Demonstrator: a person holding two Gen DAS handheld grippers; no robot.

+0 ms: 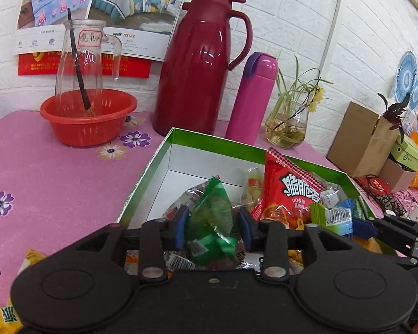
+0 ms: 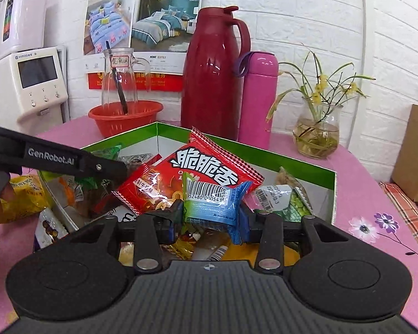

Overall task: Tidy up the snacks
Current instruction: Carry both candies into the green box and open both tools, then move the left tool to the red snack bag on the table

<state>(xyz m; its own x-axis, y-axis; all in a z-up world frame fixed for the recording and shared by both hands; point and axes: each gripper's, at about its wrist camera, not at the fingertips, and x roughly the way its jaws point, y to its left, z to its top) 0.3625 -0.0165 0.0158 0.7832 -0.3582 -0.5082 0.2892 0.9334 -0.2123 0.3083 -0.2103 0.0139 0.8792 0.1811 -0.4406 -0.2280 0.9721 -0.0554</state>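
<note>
Over the green box (image 1: pixel 181 135) of snacks, our left gripper (image 1: pixel 213 229) angles down, its jaws spread around a green packet (image 1: pixel 211 217) without squeezing it. Our right gripper (image 2: pixel 210 214), tilted likewise, pinches a blue-green packet (image 2: pixel 211 206) just before the red bag (image 2: pixel 197 172).

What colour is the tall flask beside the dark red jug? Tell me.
Bright pink, with a purple strap at its lid: the flask shows best in the right wrist view.
</note>
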